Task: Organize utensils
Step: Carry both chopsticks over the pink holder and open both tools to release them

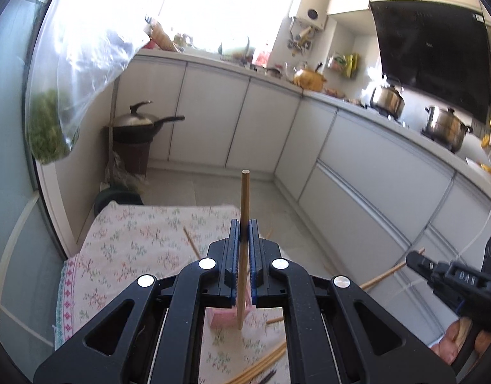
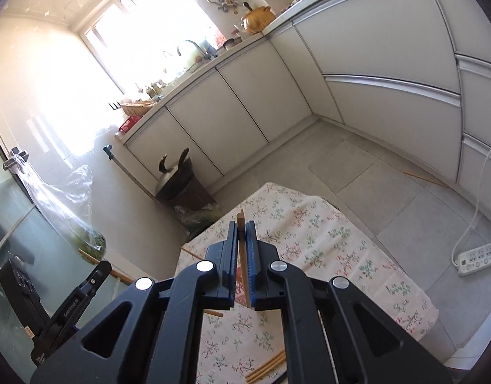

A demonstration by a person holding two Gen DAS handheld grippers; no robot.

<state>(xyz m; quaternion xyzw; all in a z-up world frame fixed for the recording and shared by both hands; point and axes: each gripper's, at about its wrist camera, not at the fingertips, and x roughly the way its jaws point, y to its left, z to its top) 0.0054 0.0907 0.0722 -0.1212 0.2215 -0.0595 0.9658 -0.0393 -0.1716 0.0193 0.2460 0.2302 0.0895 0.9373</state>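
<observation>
You're in a home kitchen: white base cabinets (image 1: 239, 121) under a cluttered counter (image 1: 357, 100), steel pots (image 1: 445, 126) on the stove, black range hood (image 1: 434, 57), wall water heater (image 1: 311, 1), tap (image 2: 189, 46) by the window.

Pink box (image 1: 224, 316) behind jaws, blurred

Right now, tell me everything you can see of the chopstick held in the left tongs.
The chopstick is a plain, light-brown stick that looks like wood or bamboo, round in section with a flat-cut top end. It stands nearly upright, clamped between the blue pads of the left tongs, its top rising well above them. Its lower end reaches down toward a pink box on the floral cloth; whether it touches the box I cannot tell.
</observation>
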